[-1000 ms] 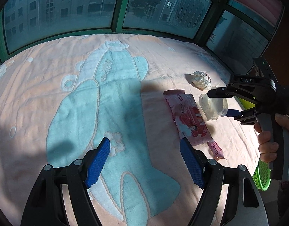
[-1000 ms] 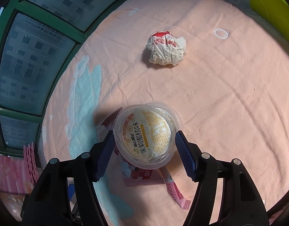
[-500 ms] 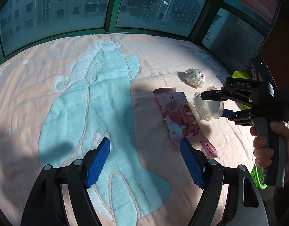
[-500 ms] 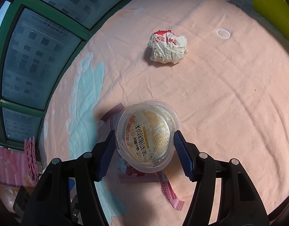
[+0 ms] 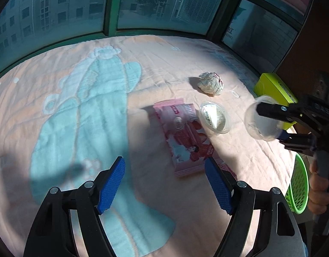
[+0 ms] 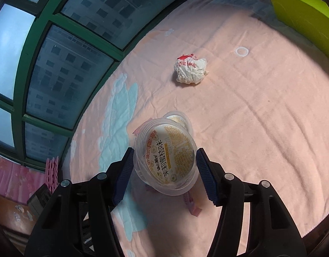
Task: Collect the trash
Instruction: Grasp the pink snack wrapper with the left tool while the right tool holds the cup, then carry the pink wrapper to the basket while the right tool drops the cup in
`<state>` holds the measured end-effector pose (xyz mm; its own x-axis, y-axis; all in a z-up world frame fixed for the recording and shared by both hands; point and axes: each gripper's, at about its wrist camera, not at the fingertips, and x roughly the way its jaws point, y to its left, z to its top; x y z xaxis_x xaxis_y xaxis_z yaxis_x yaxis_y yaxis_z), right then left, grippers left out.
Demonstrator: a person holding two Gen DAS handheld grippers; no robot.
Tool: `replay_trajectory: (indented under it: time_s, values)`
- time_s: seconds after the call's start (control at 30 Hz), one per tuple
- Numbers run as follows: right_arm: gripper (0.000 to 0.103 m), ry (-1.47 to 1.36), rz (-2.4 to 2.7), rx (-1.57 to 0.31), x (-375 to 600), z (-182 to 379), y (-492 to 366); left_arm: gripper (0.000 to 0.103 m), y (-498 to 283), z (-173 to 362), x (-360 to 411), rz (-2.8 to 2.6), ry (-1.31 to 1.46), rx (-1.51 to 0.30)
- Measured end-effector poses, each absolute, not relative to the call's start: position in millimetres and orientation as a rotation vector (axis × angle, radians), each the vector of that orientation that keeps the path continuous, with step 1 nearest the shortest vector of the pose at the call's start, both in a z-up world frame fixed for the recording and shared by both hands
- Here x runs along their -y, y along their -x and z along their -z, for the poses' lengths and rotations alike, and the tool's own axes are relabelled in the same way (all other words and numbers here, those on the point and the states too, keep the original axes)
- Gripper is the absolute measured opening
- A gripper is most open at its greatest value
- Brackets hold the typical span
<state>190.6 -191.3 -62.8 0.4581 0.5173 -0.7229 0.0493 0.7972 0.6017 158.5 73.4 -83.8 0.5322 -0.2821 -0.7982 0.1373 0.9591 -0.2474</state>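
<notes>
My right gripper point(image 6: 164, 171) is shut on a clear plastic cup point(image 6: 166, 160) with a yellow printed lid and holds it above the bed; it also shows in the left wrist view point(image 5: 260, 124). A second clear cup point(image 5: 214, 117) lies on the pink blanket point(image 5: 164, 64) beside a pink snack wrapper point(image 5: 183, 137). A crumpled white paper ball point(image 5: 210, 83) point(image 6: 191, 71) lies farther back. My left gripper point(image 5: 165, 186) is open and empty above the blanket, near the wrapper's front end.
A green mesh basket point(image 5: 298, 186) stands off the bed's right edge. A lime-green box point(image 5: 275, 90) point(image 6: 305, 10) sits at the bed's right side. Green-framed windows point(image 5: 113, 6) line the far side.
My right gripper has lifted the cup off the blanket and carried it right, toward the basket side, uncovering a second cup below. The left gripper has shifted slightly.
</notes>
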Motion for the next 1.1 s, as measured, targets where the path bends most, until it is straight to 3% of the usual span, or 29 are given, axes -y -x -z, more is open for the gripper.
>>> replay_trajectory:
  time_s: [0.13,0.2,0.33,0.67,0.73,1.1]
  values:
    - [0.059,-0.594,-0.297,-1.04,211.5,56.7,-173.2,0.074,-176.2,93.4,-50.0,0.248,0.148,-1.015]
    - [0.059,-0.586,-0.29,-1.027,221.2,54.3,-164.2,0.08,-184.8,97.6,-39.4,0.262,0.164,-1.035]
    - [0.059,-0.569,-0.267,-0.992,241.8,49.7,-145.7,0.083,-201.0,104.7,-18.7,0.252,0.135,-1.064]
    - [0.059,-0.569,-0.184,-0.964,295.7,56.5,-99.5,0.083,-225.7,127.1,0.1,0.172,0.068,-1.122]
    - [0.059,-0.573,-0.173,-0.963,304.3,57.7,-92.0,0.075,-228.0,131.1,-0.7,0.167,0.073,-1.132]
    - [0.059,-0.548,-0.094,-0.928,339.4,59.1,-58.0,0.054,-212.2,121.0,-9.5,0.159,0.105,-1.103]
